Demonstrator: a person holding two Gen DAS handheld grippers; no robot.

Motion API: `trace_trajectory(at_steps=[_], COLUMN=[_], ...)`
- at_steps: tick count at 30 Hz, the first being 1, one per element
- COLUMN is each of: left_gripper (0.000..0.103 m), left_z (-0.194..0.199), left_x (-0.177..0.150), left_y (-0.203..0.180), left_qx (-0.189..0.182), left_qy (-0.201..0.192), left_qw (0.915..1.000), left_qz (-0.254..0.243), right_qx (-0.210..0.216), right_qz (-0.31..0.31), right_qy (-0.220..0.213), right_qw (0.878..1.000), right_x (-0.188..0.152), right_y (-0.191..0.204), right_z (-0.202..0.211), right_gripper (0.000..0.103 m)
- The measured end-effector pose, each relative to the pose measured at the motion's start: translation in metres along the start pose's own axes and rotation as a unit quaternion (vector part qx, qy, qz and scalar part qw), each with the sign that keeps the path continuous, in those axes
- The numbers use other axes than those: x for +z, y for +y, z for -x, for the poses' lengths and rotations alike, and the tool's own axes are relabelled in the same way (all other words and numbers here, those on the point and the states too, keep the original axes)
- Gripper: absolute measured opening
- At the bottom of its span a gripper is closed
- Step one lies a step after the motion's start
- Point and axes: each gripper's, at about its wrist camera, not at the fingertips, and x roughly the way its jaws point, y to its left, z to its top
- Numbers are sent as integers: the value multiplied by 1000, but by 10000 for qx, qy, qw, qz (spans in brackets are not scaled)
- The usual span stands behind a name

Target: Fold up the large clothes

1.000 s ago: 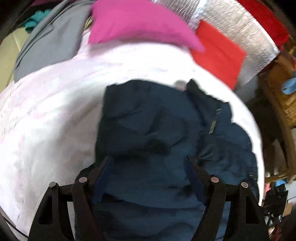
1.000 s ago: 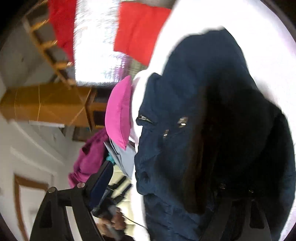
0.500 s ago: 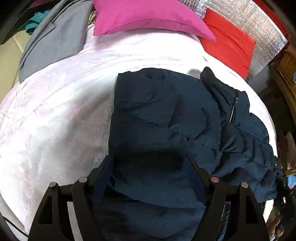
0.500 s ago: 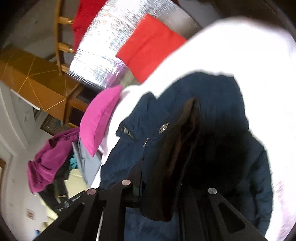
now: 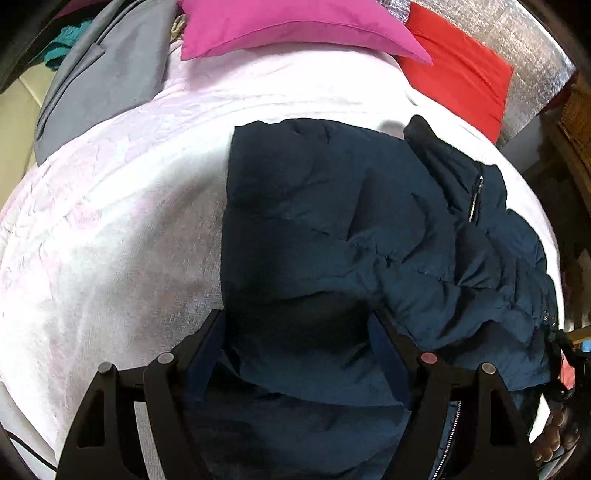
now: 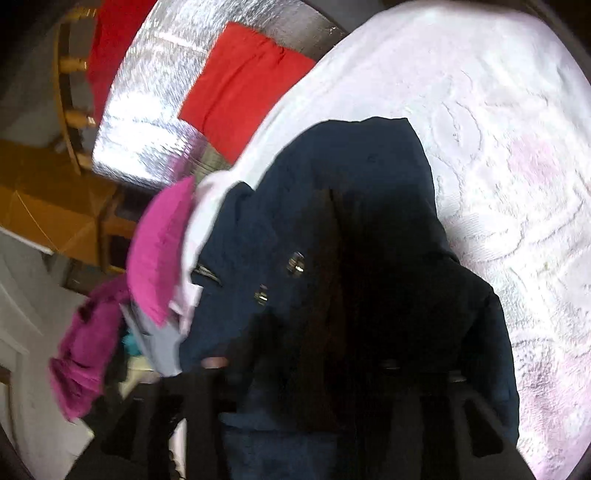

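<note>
From the left wrist view we see the navy puffer jacket (image 5: 351, 229) lying on the pale bedspread (image 5: 110, 229), well below the pink pillow (image 5: 295, 26) and the red pillow (image 5: 458, 70) at the head of the bed. One side is already turned over onto the body, its left edge running straight, while the collar and its zipper (image 5: 476, 195) sit toward the red pillow. Our left gripper (image 5: 295, 332) hangs over the jacket's near fold with its jaws spread wide and nothing between them.

From the right wrist view the jacket (image 6: 258, 240) fills the middle, its snaps (image 6: 295, 262) showing, with the pink pillow (image 6: 159, 251) just beyond its far edge. A dark brown strip, perhaps fur trim, hangs in front of the lens. Our right gripper (image 6: 332, 387) is lost in shadow and cloth, so we cannot tell whether it grips.

We judge we are mid-fold, with the sides partly gathered. Next we should close the left tongs on the near hem and carry it toward the collar, keeping the padding flat.
</note>
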Motion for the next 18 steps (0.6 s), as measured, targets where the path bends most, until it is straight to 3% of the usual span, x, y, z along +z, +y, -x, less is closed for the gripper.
trace_trajectory(at_steps=[6,9,11,13,18], left_gripper=[78,78,78,78,78], left_z=[8,4,-2,-4,2], left_x=[6,5,4,1,1], left_y=[23,25,24,22,18], left_qx=[26,139,177,179,77], left_qy=[-137,-79,25,62,-62], left_qw=[9996,9994,9995,9996,9998], left_qz=[260,315,247,215,144], right_qx=[298,282,66,-331,-687], right_qz=[-234,3,290,668,1220], right_qy=[114,398,492,381,-108], right_qw=[9992,9988,9983,9965,9901], right_x=[1,-6,-12,-17,-20], right_y=[-5,5,9,20,38], right_z=[3,-6,-9,-12,-6], right_gripper=[57,33,21,18,15])
